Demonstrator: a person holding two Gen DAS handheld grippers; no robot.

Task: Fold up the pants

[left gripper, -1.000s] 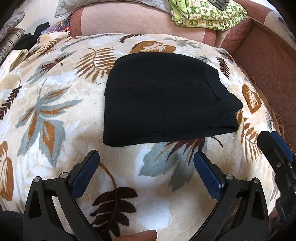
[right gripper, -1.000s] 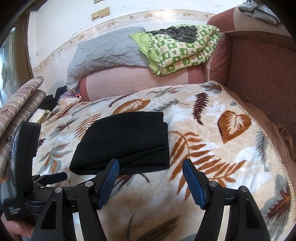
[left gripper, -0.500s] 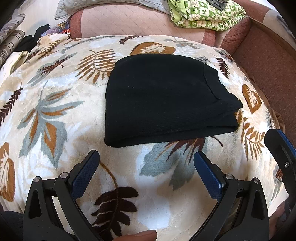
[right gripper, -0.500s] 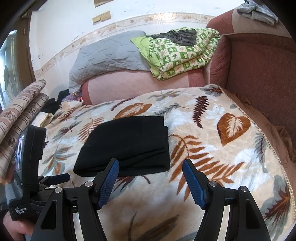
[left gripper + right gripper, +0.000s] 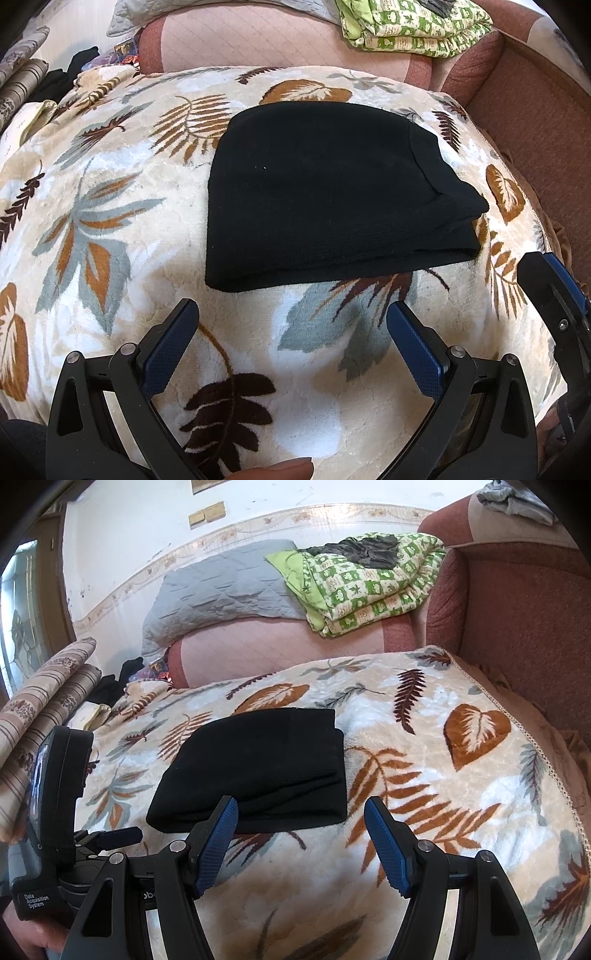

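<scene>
Fingers of the left gripper [image 5: 291, 334] and right gripper [image 5: 300, 825] are spread wide, holding nothing. White words "Data Acquisition System" [image 5: 34, 901] show nearby. Past bare leaf blanket [image 5: 110, 206], the black pants [image 5: 325, 192] lie folded flat, with room all around.

The right gripper [image 5: 299, 814] has lifted and tipped a little, so the pants [image 5: 258, 768] sit lower in its view. In the left view it has slid slightly right, then back.
</scene>
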